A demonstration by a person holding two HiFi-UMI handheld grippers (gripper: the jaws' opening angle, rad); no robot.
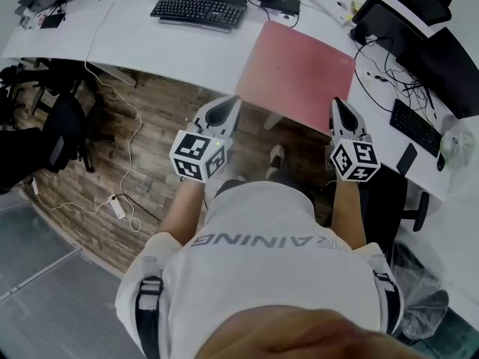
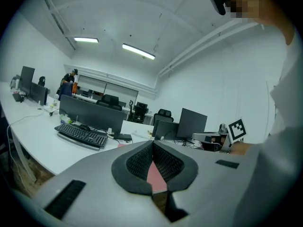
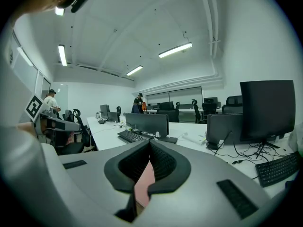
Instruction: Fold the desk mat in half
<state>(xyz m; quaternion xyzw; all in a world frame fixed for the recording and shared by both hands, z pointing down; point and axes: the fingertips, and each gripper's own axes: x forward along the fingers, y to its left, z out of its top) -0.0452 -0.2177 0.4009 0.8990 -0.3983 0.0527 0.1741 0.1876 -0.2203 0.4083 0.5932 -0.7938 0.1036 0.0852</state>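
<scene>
Setting: open office, seen from above over the shoulders of a person in a white shirt who stands at a curved white table (image 1: 150, 40), a wooden floor (image 1: 150, 126) underfoot.
Desk mat: pink desk mat (image 1: 296, 73) lies flat and unfolded on the table, its near edge running along the table's edge, right in front of the person.
Left claw: left claw (image 1: 230, 105) is held out level in front of the body, its tip just short of the mat's near left corner. In the left gripper view its jaws are together at the tips, with nothing pinched between them; a strip of pink mat shows through the gap below the tips.
Right claw: right claw (image 1: 337, 102) is near the mat's near right corner and overlaps it in the head view; whether it touches cannot be told. Its jaws are likewise closed together and empty, with pink showing through the gap beneath.
Nearby: black keyboard (image 1: 198, 11) sits on the table beyond the mat, to the left; dark monitors (image 1: 441, 58) and cables stand to the right.
</scene>
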